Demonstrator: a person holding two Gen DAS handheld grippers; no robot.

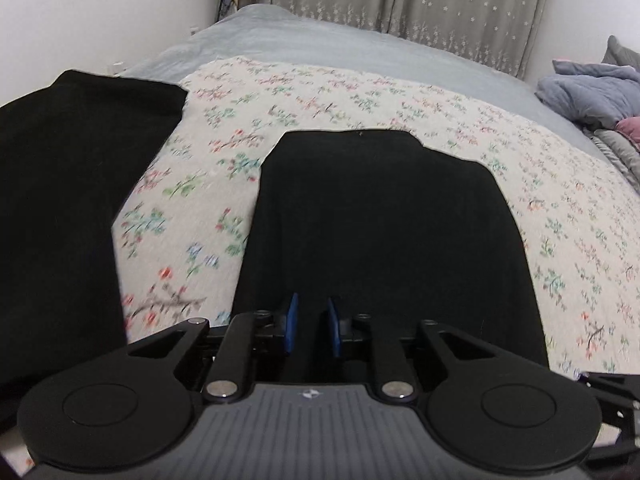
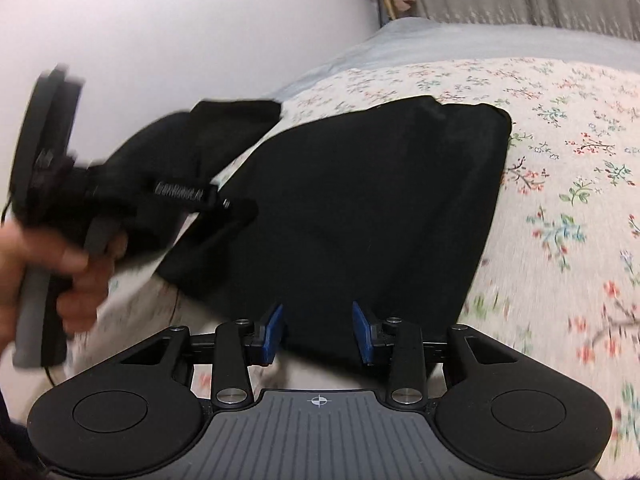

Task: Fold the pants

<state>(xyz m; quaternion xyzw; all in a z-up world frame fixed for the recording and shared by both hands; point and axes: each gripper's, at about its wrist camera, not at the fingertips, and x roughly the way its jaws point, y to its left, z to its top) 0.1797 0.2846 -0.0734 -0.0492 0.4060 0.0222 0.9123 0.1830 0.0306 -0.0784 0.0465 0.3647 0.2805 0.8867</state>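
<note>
Black pants (image 1: 380,220) lie flat on a floral bedspread (image 1: 560,200). A second black stretch of cloth (image 1: 60,200) lies to the left, and where the two join is hidden. My left gripper (image 1: 312,322) hovers over the near part of the cloth, its blue pads (image 1: 292,320) a narrow gap apart with only dark cloth showing between them. In the right wrist view the pants (image 2: 340,200) spread ahead, and my right gripper (image 2: 319,330) stands open with the near cloth edge lying flat between its pads (image 2: 362,334). A hand (image 2: 48,264) holds the left gripper (image 2: 240,210) at the cloth's left edge.
The bedspread covers a bed with a grey sheet (image 1: 320,40) beyond it. A white wall (image 2: 180,40) runs along the left side and a grey starred curtain (image 1: 440,0) hangs at the back. Crumpled grey bedding (image 1: 588,88) is piled at the right.
</note>
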